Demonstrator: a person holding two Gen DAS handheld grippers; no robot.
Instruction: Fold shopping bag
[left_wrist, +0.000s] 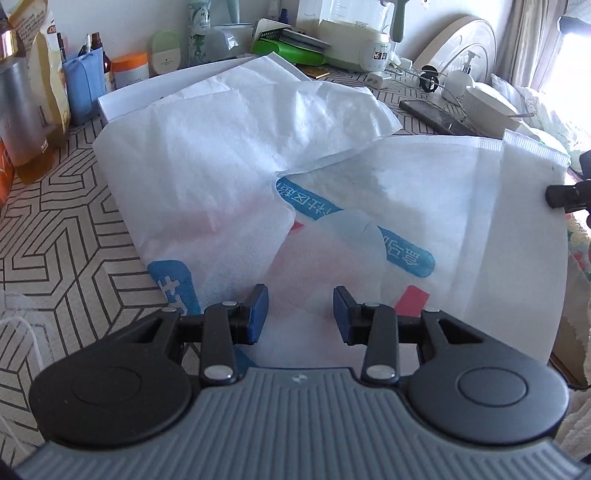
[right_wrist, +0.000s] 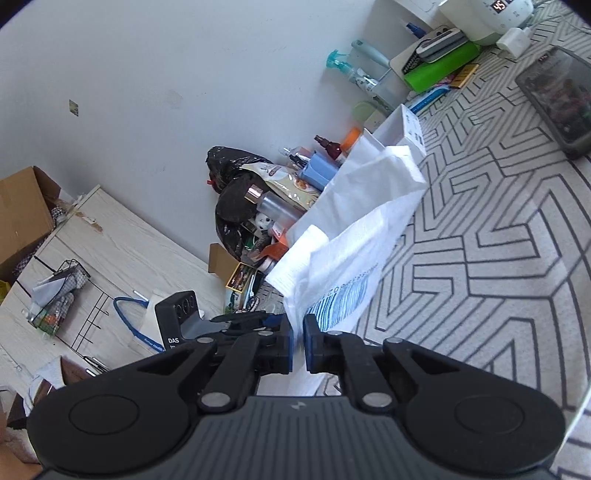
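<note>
Shopping bag looked light, floppy and a bit slick, sprawled on the table under my open left tongs, one hem pinched in my right tongs, so I'd grab hems.

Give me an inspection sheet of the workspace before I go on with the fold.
Surface: table under a geometric-line cloth.
Job's things: white bag with blue print, spread and creased; one edge lifted at the right.
Clutter: bottles, blue pouch, orange-lidded jar, green case and phone along the far edge.
Grippers: left gripper open above the bag, nothing between its pads; right gripper shut on the bag's edge.
Cables: white cord at the near left; thin wires by the charger.
Surroundings: white wall, wooden cabinet, cardboard box, black bin bag.
</note>
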